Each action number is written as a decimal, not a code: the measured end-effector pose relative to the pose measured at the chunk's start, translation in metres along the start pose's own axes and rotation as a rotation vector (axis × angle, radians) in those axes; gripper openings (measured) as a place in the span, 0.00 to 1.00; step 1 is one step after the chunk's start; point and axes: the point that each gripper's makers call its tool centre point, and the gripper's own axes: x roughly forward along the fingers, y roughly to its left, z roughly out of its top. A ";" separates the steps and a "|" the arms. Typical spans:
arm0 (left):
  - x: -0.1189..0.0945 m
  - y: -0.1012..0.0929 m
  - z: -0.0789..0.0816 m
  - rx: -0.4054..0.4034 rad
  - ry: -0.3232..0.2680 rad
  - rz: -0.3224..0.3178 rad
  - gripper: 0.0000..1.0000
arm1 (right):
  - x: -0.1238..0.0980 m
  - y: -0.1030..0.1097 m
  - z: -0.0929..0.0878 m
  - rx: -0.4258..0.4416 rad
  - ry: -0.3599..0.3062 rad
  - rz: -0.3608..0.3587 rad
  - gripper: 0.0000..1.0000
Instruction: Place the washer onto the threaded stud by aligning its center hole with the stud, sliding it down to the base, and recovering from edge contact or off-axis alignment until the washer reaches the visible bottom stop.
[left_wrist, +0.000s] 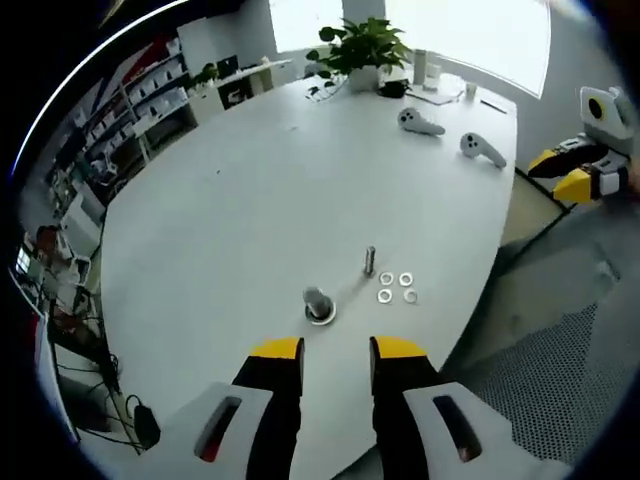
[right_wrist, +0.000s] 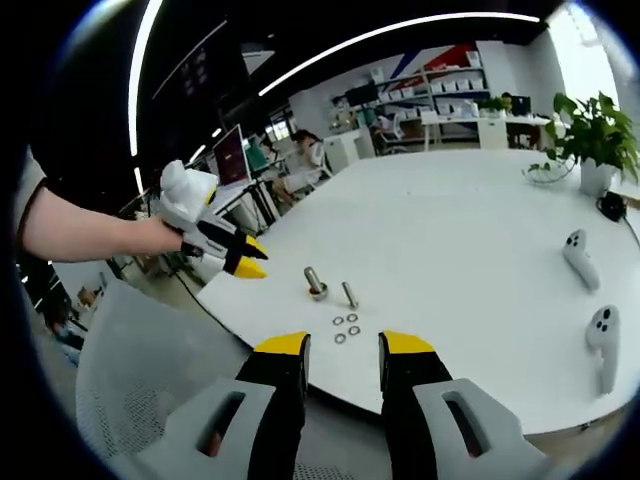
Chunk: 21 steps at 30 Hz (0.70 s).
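In the left gripper view, the left gripper (left_wrist: 336, 352) stood nearest, its yellow-tipped jaws parted with bare table between them and nothing held. Just beyond the tips, on the white table (left_wrist: 270, 180), a bolt (left_wrist: 318, 303) stood on its wide head. A little farther and to the right rose the slim stud (left_wrist: 370, 260), upright, with nothing on it. Four washers (left_wrist: 396, 287) lay flat in a small cluster just right of the stud's foot, apart from it and from each other. Far across the table lay two white controllers (left_wrist: 450, 135), and beyond them a potted plant (left_wrist: 362, 50) near the far edge. The right gripper (left_wrist: 585, 172) hung off the table's right side, over the floor; whether its jaws were parted could not be told there.

In the right gripper view, the right gripper (right_wrist: 344, 350) was likewise open and empty, its tips short of the table's near edge. Past that edge lay the washers (right_wrist: 346, 327), then the stud (right_wrist: 350, 294) and the bolt (right_wrist: 315, 284) side by side. The left gripper (right_wrist: 235, 255) came in from the left, held in a hand (right_wrist: 160, 235), its tips near the table's rim. A mesh chair (right_wrist: 130, 370) sat low on the left.
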 end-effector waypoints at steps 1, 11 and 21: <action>-0.002 -0.002 0.000 -0.018 -0.006 0.002 0.24 | -0.001 0.002 0.002 -0.007 -0.011 0.006 0.30; -0.036 -0.024 -0.006 -0.154 -0.124 0.023 0.28 | 0.000 0.007 0.001 -0.018 -0.008 0.035 0.30; -0.073 -0.017 -0.024 -0.193 -0.168 0.053 0.28 | 0.001 0.007 0.001 -0.029 0.000 0.034 0.30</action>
